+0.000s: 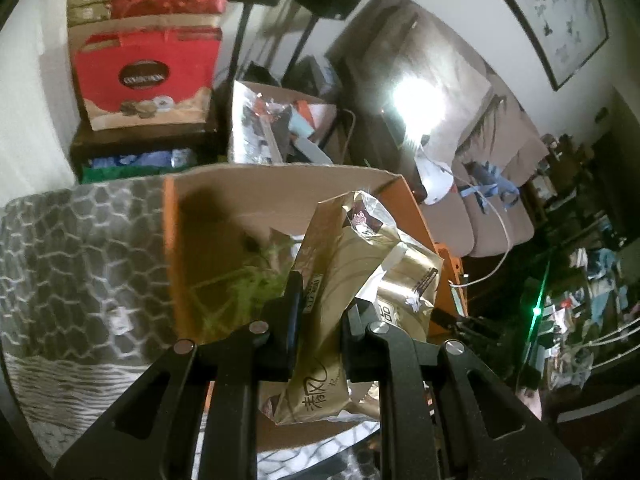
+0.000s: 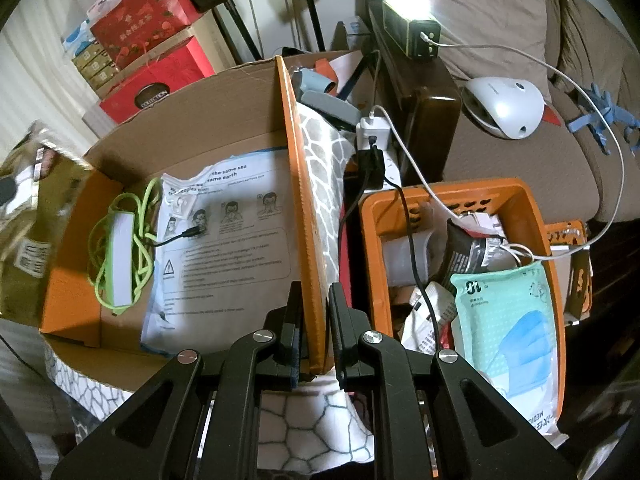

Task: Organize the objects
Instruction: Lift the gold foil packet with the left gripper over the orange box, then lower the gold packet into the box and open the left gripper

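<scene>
My left gripper (image 1: 318,316) is shut on a gold foil packet (image 1: 340,280) and holds it over the open orange cardboard box (image 1: 280,196). The packet also shows blurred at the left edge of the right wrist view (image 2: 28,216). My right gripper (image 2: 314,320) is shut on the box's right wall (image 2: 302,200). Inside the box lie a white power bank wrapped in green cable (image 2: 120,248) and a printed face-mask bag (image 2: 224,248). The green cable also shows in the left wrist view (image 1: 248,284).
An orange plastic basket (image 2: 532,208) to the right of the box holds a mask pack (image 2: 508,320), a dark packet and cables. A patterned grey blanket (image 1: 80,260) lies under the box. Red gift boxes (image 1: 144,76) stand behind. A sofa with a white device (image 2: 504,108) is at the right.
</scene>
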